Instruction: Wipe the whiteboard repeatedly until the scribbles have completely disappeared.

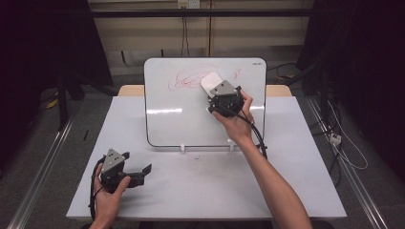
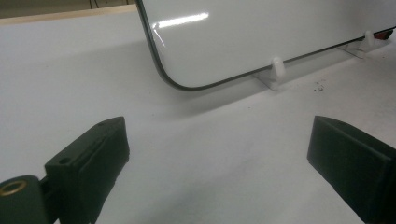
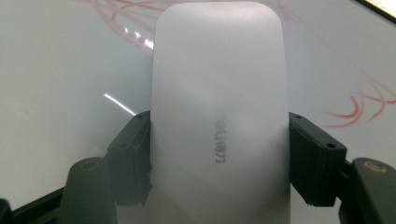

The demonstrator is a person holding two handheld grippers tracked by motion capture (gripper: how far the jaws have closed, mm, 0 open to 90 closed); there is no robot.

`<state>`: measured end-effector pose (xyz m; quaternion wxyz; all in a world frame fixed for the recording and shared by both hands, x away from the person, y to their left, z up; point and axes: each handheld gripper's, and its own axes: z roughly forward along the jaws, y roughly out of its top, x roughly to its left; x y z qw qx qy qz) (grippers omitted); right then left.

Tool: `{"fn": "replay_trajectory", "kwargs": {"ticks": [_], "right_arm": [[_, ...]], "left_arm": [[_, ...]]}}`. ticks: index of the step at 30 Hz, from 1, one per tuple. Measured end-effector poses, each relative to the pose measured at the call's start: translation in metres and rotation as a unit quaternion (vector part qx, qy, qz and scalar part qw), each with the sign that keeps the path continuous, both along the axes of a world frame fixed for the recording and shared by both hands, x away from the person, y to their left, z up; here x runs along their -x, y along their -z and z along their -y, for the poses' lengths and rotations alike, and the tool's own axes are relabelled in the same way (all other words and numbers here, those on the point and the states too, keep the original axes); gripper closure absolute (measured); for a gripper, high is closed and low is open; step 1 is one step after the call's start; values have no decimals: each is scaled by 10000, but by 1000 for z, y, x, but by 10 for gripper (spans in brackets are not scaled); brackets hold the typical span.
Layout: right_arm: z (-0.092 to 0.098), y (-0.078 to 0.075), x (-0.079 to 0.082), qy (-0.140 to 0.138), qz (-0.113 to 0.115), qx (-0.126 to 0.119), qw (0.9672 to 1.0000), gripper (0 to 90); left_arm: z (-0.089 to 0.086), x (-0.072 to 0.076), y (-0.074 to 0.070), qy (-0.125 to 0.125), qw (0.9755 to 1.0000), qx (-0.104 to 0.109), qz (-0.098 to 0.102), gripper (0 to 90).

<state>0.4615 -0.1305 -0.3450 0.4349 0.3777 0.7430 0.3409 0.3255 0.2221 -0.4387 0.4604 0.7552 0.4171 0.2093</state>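
Note:
A white whiteboard (image 1: 191, 119) leans on two small white feet at the middle of the table, with red scribbles (image 1: 188, 78) near its top. My right gripper (image 1: 216, 93) is shut on a white rounded eraser (image 1: 210, 82), pressed flat against the board over the scribbles. In the right gripper view the eraser (image 3: 219, 112) sits between both black jaws, and red marks (image 3: 359, 107) show on either side of it. My left gripper (image 1: 143, 171) rests at the front left of the table, open, with nothing between its jaws (image 2: 215, 158).
The white table (image 1: 286, 181) has free room in front of the board and to its right. The board's lower corner and one foot (image 2: 276, 70) lie ahead of my left gripper. Cables and dark stands surround the table.

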Motion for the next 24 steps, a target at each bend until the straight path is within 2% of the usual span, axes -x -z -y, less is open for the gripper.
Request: {"fn": "replay_trajectory", "kwargs": {"ticks": [5,10,16,20,24], "right_arm": [[18,-13,-10,204,15,-197,9996,312],[45,-24,-18,515,5,-409,9978,312],[70,-30,-18,800,-62,-539,9953,312],[85,-31,-16,1012,-104,-695,9924,312],[92,-30,-13,1153,-106,-775,9903,312]], "left_arm": [[-1,1,0,-14,10000,14,-5,54],[-2,1,0,-28,10000,22,-2,54],[-2,1,0,-37,10000,13,5,54],[-2,1,0,-43,10000,12,0,54],[-1,1,0,-38,10000,-3,-2,54]]}}
